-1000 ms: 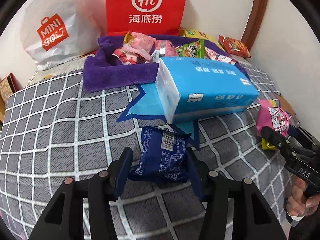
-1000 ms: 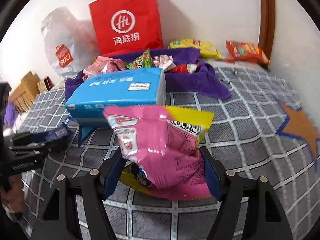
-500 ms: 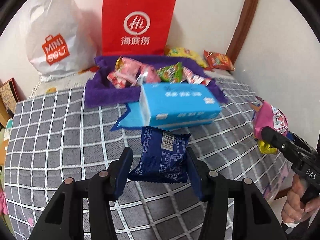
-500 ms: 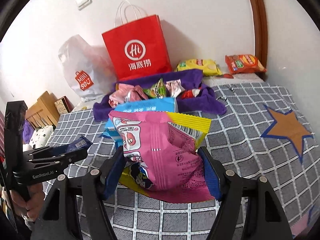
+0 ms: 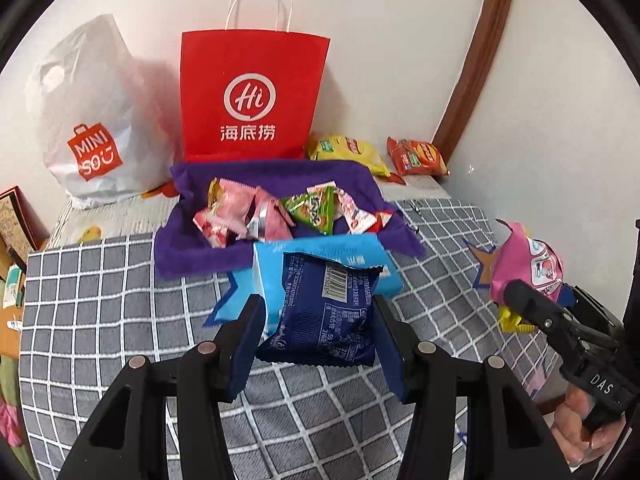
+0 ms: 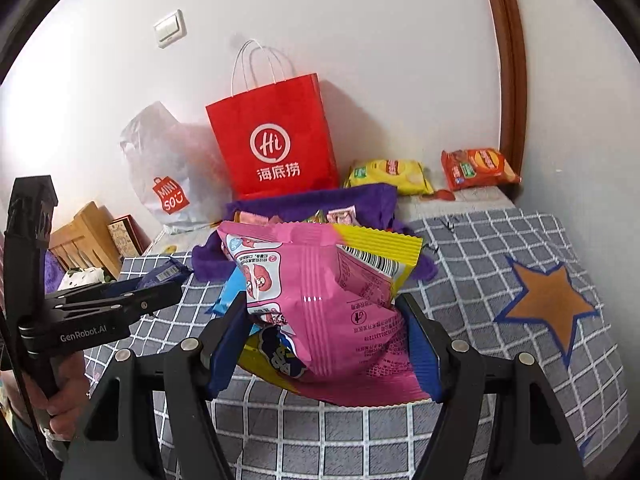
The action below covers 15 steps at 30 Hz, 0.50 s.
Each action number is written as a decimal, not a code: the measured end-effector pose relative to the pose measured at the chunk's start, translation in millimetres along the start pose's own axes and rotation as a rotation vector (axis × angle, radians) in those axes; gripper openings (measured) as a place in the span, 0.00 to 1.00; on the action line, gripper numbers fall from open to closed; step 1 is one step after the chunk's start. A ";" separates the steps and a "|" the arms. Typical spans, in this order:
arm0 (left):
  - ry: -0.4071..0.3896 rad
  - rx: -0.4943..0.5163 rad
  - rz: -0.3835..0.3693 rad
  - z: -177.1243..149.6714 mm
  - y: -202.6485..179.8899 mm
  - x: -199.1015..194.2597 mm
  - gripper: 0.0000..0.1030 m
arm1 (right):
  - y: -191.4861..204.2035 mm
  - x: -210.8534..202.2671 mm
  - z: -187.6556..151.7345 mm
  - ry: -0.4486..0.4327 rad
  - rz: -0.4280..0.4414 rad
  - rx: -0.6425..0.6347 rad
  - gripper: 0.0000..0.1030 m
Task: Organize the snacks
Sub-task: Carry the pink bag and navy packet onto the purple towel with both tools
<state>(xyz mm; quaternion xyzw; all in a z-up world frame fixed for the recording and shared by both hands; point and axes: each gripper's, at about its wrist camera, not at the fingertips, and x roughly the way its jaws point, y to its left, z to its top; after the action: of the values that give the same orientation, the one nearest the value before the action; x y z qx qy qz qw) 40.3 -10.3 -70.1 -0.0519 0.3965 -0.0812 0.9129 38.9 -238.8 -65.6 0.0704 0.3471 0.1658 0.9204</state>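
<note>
While both packets hang clear of the checked bed, the left hand-held gripper is clamped on a blue snack packet and the right hand-held gripper on a pink one, seemingly bound for the purple snack tray beyond.

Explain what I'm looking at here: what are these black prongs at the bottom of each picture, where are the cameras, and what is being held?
No robot here: a person holds a hand-operated gripper in each hand, each with a wide-angle camera looking along its two fingers. In the left camera's picture, the left gripper clamps a dark blue snack packet. In the right camera's picture, the right gripper clamps a pink and yellow snack bag. Beyond lies a checked bedspread with a purple cloth tray holding small snacks, a light blue tissue pack before it, and a red paper bag by the wall.
</note>
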 end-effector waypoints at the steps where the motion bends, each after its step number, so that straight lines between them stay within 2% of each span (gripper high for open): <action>1: -0.001 -0.002 -0.005 3.7 -0.4 0.5 0.49 | 0.3 0.9 4.0 0.000 -0.001 -0.002 0.69; 15: -0.011 0.004 -0.018 35.7 0.0 9.6 0.49 | 1.4 24.4 42.8 0.004 -0.003 -0.019 0.69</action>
<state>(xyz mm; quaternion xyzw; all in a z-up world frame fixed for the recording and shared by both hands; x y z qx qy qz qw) 72.9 -11.1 -52.7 -0.0539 0.3908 -0.0901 0.9145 84.1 -229.5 -48.2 0.0607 0.3473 0.1679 0.9206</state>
